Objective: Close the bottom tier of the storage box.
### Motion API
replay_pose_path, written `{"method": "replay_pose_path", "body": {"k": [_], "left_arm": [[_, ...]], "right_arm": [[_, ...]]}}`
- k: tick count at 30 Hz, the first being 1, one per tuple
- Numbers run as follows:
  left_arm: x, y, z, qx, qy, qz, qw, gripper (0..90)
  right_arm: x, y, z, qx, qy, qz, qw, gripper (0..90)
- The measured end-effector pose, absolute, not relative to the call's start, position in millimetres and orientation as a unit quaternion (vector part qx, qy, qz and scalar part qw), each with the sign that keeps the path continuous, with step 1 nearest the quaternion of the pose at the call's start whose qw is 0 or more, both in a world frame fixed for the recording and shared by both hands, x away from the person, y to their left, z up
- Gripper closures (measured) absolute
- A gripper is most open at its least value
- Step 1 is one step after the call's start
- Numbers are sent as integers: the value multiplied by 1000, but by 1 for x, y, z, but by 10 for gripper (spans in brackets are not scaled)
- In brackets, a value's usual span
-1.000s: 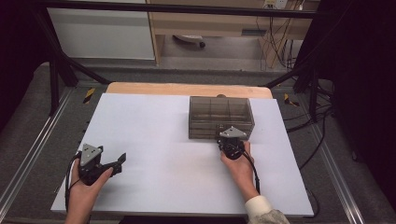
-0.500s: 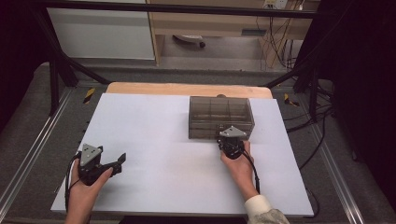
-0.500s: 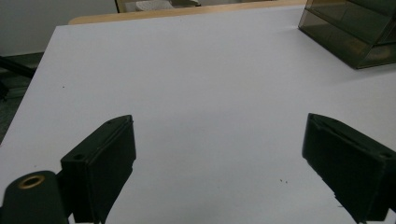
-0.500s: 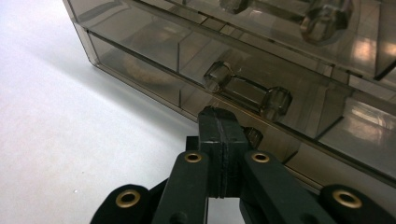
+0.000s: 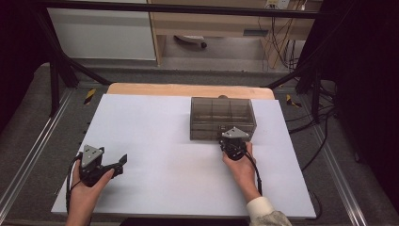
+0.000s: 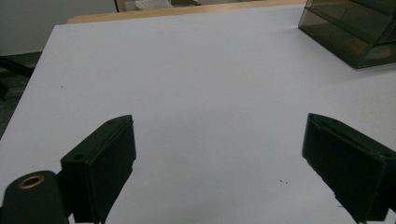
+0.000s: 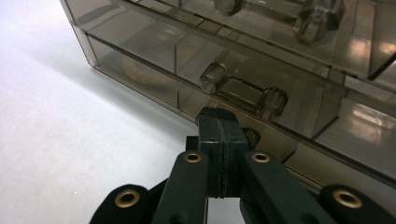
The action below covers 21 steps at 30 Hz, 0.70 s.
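drawer box stands on table, right of centre.

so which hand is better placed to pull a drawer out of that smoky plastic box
Right. The right gripper sits shut at the drawer box front, just below a drawer handle. The left gripper is open over bare table, well away.

A smoky, see-through plastic drawer box stands upright on the white surface, toward its far right part near the wooden edge. Inner dividers show through its top and walls. Its front holds stacked drawers, each with a clear bar handle on two round knobs. A pale round object lies blurred inside a lower drawer.
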<state>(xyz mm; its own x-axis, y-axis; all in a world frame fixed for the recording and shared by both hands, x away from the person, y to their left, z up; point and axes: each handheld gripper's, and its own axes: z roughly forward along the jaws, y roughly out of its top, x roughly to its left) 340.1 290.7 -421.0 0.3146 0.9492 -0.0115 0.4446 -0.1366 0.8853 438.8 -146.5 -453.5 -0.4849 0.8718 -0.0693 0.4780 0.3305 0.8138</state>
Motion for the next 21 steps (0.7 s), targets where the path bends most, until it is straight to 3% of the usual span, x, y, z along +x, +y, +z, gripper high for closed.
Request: {"method": "replay_pose_path", "body": {"k": [14, 21], "left_arm": [[338, 293, -419, 688, 504, 301, 427, 92], [338, 294, -418, 687, 505, 301, 427, 92]], "right_arm": [[429, -146, -443, 434, 765, 405, 251, 892], [411, -152, -425, 430, 754, 438, 233, 763]]}}
